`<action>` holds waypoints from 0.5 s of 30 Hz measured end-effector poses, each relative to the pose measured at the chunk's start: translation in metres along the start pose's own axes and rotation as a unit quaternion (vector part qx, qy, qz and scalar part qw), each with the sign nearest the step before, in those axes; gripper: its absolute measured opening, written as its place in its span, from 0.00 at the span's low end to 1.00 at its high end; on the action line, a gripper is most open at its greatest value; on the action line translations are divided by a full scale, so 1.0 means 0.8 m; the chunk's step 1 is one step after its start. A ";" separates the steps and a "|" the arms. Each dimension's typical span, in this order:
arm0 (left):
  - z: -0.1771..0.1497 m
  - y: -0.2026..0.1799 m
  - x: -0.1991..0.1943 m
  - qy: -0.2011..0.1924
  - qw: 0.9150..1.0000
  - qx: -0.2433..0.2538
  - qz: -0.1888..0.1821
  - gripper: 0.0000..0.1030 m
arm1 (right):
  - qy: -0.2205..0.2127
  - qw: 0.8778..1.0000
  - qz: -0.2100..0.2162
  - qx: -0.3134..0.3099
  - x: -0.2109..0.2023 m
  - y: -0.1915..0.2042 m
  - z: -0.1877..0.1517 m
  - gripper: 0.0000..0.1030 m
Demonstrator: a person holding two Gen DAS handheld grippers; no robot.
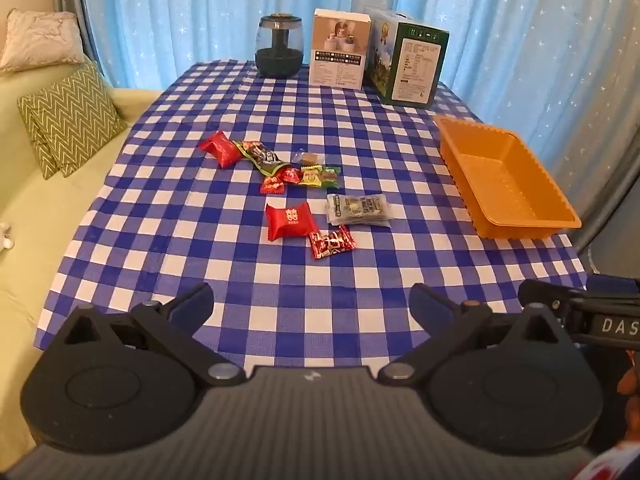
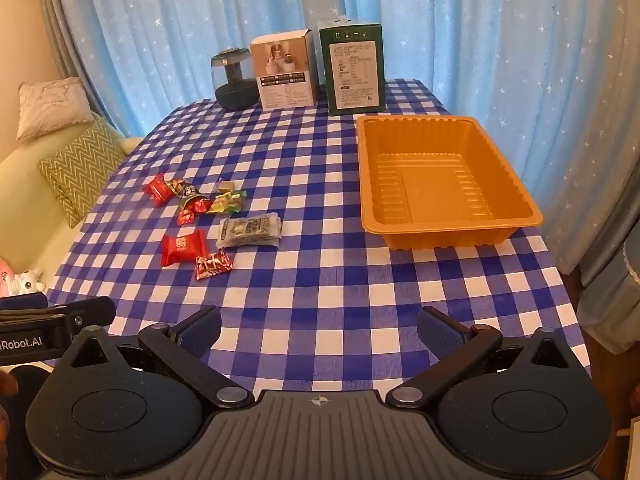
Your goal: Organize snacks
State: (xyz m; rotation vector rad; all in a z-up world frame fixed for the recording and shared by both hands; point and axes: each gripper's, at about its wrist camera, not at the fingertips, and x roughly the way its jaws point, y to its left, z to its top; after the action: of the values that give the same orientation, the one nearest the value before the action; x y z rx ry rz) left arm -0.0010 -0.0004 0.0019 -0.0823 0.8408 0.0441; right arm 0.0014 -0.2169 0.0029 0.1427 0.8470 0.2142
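Several wrapped snacks lie on the blue checked tablecloth (image 1: 280,280): a red packet (image 1: 290,221), a small red sweet (image 1: 332,242), a grey pouch (image 1: 359,210), another red packet (image 1: 218,148), and a cluster of small sweets (image 1: 300,176). They also show in the right wrist view, such as the red packet (image 2: 183,246) and grey pouch (image 2: 249,232). An empty orange tray (image 1: 508,184) (image 2: 440,180) sits at the right. My left gripper (image 1: 312,304) is open and empty near the front edge. My right gripper (image 2: 319,328) is open and empty, in front of the tray.
At the table's back stand a dark jar (image 1: 279,46), a white box (image 1: 340,50) and a green box (image 1: 408,62). A sofa with cushions (image 1: 68,120) lies left. Blue curtains hang behind.
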 end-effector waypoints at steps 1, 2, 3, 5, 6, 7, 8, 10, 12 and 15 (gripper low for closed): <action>0.001 0.000 0.000 0.000 1.000 -0.002 -0.003 1.00 | 0.003 1.000 0.001 0.000 0.000 0.000 0.000 1.00; 0.000 0.001 0.001 0.003 1.000 -0.002 -0.008 1.00 | 0.002 1.000 0.001 0.000 0.000 0.000 0.000 1.00; 0.001 0.000 0.001 0.002 1.000 -0.004 -0.008 1.00 | 0.002 1.000 0.002 -0.001 -0.001 0.000 0.000 1.00; 0.002 -0.003 0.000 -0.001 1.000 -0.001 -0.009 1.00 | 0.001 1.000 0.002 -0.002 -0.001 0.001 0.000 1.00; 0.002 -0.004 0.000 -0.003 1.000 0.002 -0.009 1.00 | 0.001 1.000 0.003 -0.002 -0.002 0.001 0.000 1.00; 0.003 -0.006 0.000 -0.004 1.000 0.004 -0.009 1.00 | 0.000 1.000 0.003 -0.003 -0.002 0.001 0.001 1.00; 0.002 -0.007 -0.004 -0.006 1.000 0.006 -0.010 1.00 | 0.001 1.000 0.004 -0.003 -0.002 0.001 0.001 1.00; 0.000 -0.001 -0.003 -0.003 1.000 0.004 -0.016 1.00 | 0.000 1.000 0.005 -0.003 0.001 0.001 0.005 1.00; 0.000 -0.002 -0.002 -0.003 1.000 0.004 -0.017 1.00 | -0.002 1.000 0.005 -0.003 -0.002 -0.005 -0.001 1.00; 0.000 -0.001 -0.003 -0.004 1.000 0.004 -0.019 1.00 | -0.002 1.000 0.002 -0.001 -0.002 0.001 0.002 1.00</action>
State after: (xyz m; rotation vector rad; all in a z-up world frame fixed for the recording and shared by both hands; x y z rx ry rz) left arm -0.0023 -0.0015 0.0038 -0.0896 0.8315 0.0049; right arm 0.0012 -0.2169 0.0051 0.1426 0.8420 0.2193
